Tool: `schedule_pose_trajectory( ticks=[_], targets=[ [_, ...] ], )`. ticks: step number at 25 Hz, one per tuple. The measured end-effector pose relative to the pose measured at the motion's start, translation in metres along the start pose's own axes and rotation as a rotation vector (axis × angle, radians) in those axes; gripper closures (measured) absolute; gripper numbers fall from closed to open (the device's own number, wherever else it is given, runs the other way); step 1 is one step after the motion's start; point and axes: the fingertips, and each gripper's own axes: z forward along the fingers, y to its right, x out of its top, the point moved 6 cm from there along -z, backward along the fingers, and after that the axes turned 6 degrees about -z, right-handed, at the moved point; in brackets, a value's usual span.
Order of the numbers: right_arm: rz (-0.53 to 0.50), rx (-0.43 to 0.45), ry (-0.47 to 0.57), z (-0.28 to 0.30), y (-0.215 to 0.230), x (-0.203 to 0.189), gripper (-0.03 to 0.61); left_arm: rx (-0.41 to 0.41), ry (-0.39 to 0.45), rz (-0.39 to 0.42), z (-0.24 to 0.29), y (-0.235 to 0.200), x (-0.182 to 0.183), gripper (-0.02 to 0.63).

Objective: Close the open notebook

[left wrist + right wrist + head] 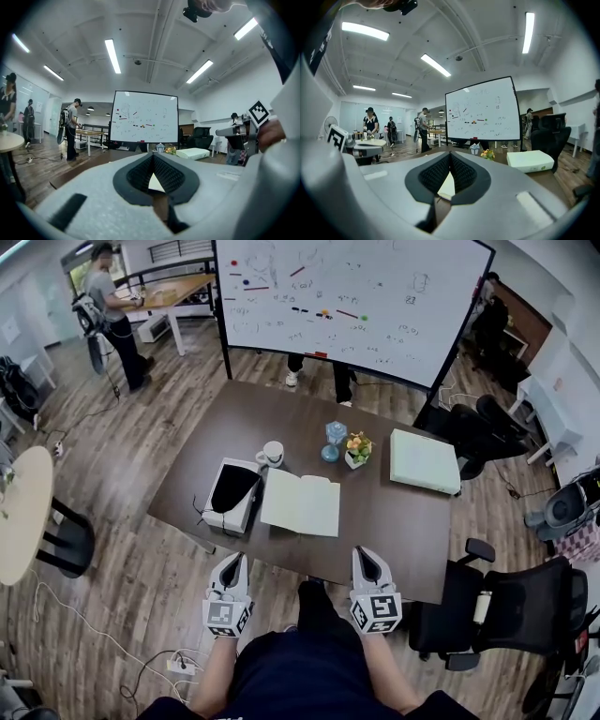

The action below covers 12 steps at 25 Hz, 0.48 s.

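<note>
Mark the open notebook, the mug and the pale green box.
open notebook (300,502): head view, middle of the spread pages.
mug (273,454): head view, its top opening.
pale green box (425,461): head view, middle of its top face.

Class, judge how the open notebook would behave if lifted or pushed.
The notebook lies flat and open, so its pages would probably flop if lifted. It looks slim, so likely light, and may slide on the smooth table when pushed.
</note>
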Motion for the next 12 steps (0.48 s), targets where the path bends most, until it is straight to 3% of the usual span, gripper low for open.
schedule_pose_trajectory(
  ticks=[4, 12],
  targets=[
    [0.001, 0.005, -0.007, 0.002, 0.004, -0.001, 0.581, 0.026, 0.020, 0.039, 0.008, -0.003, -0.015, 0.627],
    [-0.013, 0.028, 0.002, 0.024, 0.010, -0.003, 0.580, 0.032, -0.033, 0.039, 0.040, -0.017, -0.055, 0.627]
  ],
)
